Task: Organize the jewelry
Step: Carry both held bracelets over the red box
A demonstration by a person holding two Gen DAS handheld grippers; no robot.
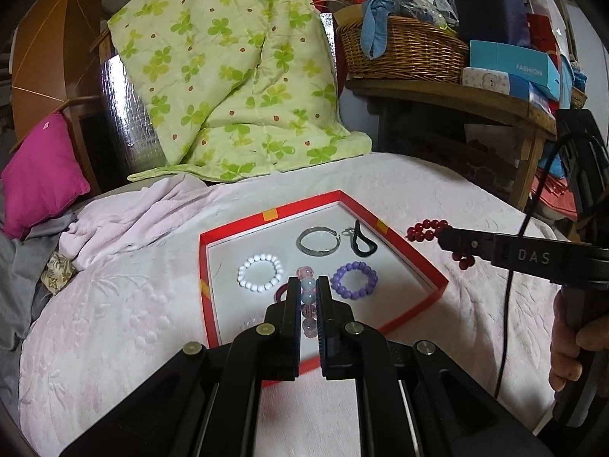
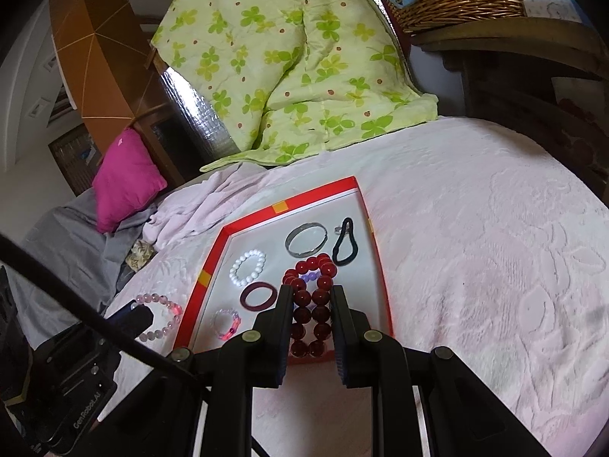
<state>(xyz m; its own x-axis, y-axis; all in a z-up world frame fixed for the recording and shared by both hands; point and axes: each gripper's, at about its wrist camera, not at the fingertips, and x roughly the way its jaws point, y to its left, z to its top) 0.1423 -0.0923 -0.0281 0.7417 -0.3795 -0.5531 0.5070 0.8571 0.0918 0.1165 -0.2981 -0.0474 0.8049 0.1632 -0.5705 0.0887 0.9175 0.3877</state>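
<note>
The left gripper (image 1: 307, 292) clamps a pale pink bead bracelet (image 1: 307, 297); the right gripper (image 2: 312, 297) clamps a dark red bead bracelet (image 2: 312, 301). Both hang at lower centre above the red tray (image 1: 396, 234), probably awaiting bare spots.

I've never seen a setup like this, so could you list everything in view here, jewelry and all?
tray: 1, red rim, on the bedspread
white bead bracelet: 1, in the tray
metal bangle: 1, silver, in the tray
black loop: 1, in the tray
dark red ring: 1, in the tray
purple bead bracelet: 1, in the tray
red bead bracelet: 1, in right gripper
pale pink bead bracelet: 1, in left gripper
quilt: 1, green clover print, behind
cushion: 1, magenta
wicker basket: 1, on the shelf
left gripper: black, shut
right gripper: black, shut
</note>
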